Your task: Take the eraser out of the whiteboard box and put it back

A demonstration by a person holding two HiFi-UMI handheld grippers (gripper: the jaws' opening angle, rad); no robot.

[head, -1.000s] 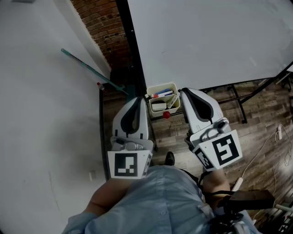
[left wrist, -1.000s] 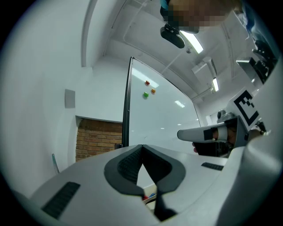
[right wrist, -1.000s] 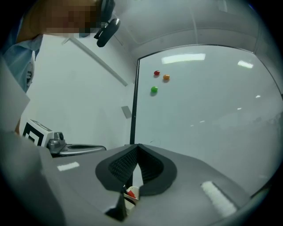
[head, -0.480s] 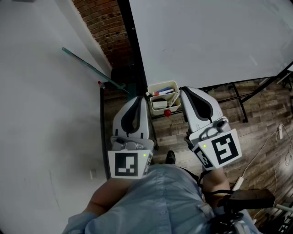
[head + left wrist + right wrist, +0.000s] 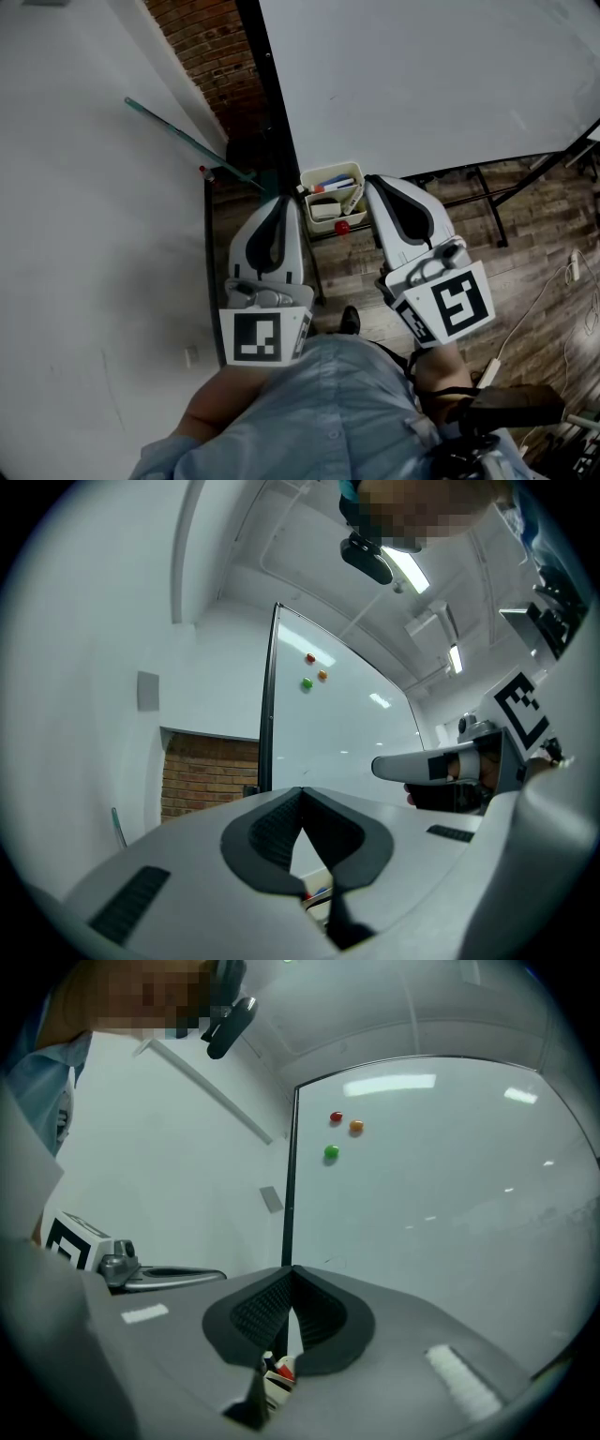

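Note:
A cream whiteboard box (image 5: 332, 194) hangs at the lower left corner of the whiteboard (image 5: 422, 75). In it lie red and blue markers (image 5: 334, 187) and a pale eraser (image 5: 324, 212). My left gripper (image 5: 286, 200) is shut and empty, its tip just left of the box. My right gripper (image 5: 372, 181) is shut and empty too, with its tip just right of the box. In the left gripper view the jaws (image 5: 301, 791) meet, with the box (image 5: 319, 894) glimpsed below them. In the right gripper view the jaws (image 5: 292, 1269) meet as well, and the box (image 5: 278, 1374) peeks through underneath.
A red knob (image 5: 342, 228) sits under the box. A teal rod (image 5: 187, 141) leans on the white wall at left, beside a brick strip (image 5: 202, 47). Black stand legs (image 5: 487, 202) and cables (image 5: 572, 272) lie on the wooden floor. Coloured magnets (image 5: 336, 1117) dot the whiteboard.

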